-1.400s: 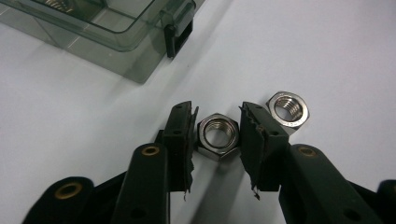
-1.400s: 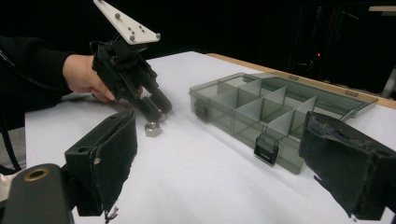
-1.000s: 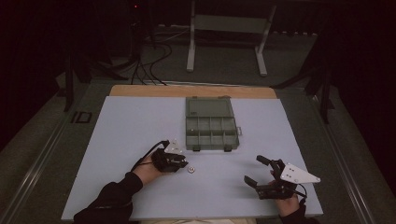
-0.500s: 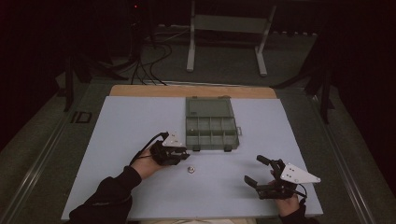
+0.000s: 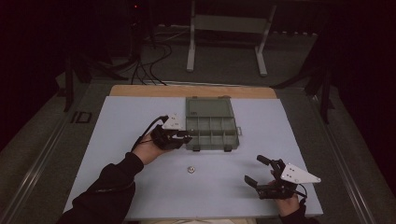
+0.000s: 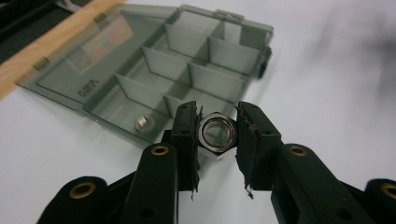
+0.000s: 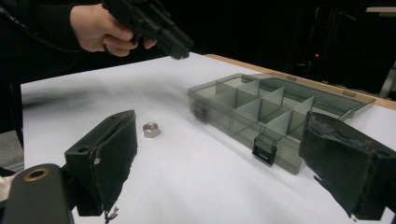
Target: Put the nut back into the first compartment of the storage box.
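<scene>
My left gripper (image 6: 215, 133) is clamped on a nut (image 6: 216, 132) just above the box's (image 6: 154, 79) near edge — release too early and it bounces onto the table — while my right gripper (image 5: 264, 173) rests wide apart.

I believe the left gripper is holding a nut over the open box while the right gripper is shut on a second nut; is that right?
Not quite: the right gripper is open and empty, as the right gripper view shows; the second nut lies loose on the table. The left gripper does hold a nut by the open box.
</scene>
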The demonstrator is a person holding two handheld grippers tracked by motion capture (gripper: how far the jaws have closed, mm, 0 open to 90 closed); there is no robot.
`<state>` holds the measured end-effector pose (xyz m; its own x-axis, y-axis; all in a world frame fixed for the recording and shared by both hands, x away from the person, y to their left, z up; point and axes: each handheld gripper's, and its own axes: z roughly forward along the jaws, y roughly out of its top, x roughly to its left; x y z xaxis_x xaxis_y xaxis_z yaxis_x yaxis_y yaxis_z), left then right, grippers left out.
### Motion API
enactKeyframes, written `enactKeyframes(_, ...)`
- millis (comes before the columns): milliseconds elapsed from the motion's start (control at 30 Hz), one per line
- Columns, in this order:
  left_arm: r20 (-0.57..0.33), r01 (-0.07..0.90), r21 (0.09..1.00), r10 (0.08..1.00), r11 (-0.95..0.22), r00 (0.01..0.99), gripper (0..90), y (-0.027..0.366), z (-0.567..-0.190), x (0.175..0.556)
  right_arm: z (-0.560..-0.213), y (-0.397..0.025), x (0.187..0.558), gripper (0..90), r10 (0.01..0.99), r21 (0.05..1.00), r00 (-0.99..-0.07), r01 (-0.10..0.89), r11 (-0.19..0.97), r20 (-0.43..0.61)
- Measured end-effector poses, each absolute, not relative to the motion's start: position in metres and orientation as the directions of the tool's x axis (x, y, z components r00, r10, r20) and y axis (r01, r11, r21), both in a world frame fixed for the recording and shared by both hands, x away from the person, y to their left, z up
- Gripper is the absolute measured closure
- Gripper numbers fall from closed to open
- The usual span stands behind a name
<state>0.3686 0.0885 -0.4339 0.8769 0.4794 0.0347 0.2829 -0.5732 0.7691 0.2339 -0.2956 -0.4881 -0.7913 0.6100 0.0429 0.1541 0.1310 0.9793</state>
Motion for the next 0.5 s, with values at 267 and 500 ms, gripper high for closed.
enactKeyframes(267,0.023,0.304,0.783,0.514,-0.543,0.857,70.8,0.086,-0.428,0.388,-0.488,-0.296,0.234,11.5,0.609,0.979,-0.791,0.156,0.128,0.046)
enactKeyframes(500,0.016,0.323,0.794,0.549,-0.515,0.836,70.8,0.084,-0.427,0.403,-0.488,-0.296,0.234,11.5,0.608,0.98,-0.793,0.156,0.127,0.047)
